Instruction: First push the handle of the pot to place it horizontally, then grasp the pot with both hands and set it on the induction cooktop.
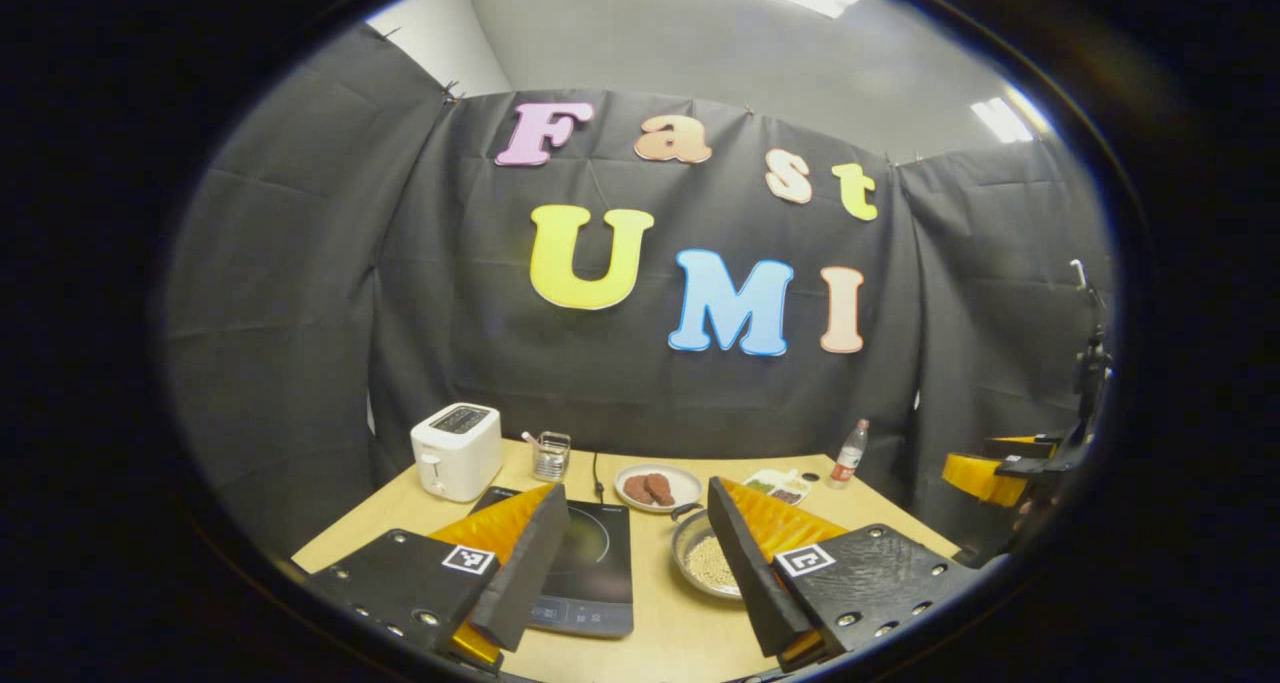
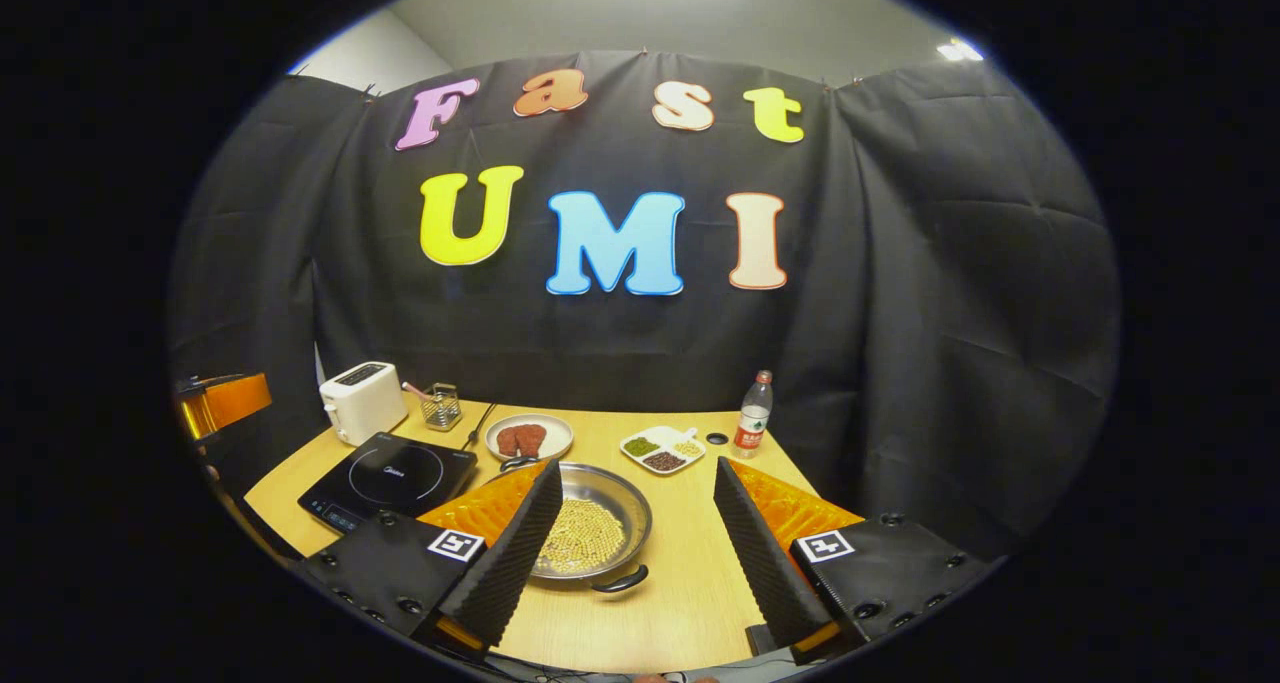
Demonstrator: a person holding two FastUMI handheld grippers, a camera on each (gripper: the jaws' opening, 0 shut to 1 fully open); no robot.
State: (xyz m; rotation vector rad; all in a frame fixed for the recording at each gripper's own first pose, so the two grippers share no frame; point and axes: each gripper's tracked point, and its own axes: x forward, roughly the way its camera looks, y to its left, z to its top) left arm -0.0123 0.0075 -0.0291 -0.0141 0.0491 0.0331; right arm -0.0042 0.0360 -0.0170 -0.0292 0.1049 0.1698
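Observation:
A shallow steel pot holding pale beans sits on the wooden table, right of the black induction cooktop. One black handle points toward the near edge and the other toward the back. My right gripper hovers open above the near table edge, its left finger in front of the pot's left side. My left gripper is open too, with nothing between its fingers. In its view the cooktop lies behind the left finger and the pot is half hidden behind the right finger.
Along the back stand a white toaster, a wire holder, a plate of red meat pieces, a divided dish of beans and a bottle. A cable runs to the cooktop.

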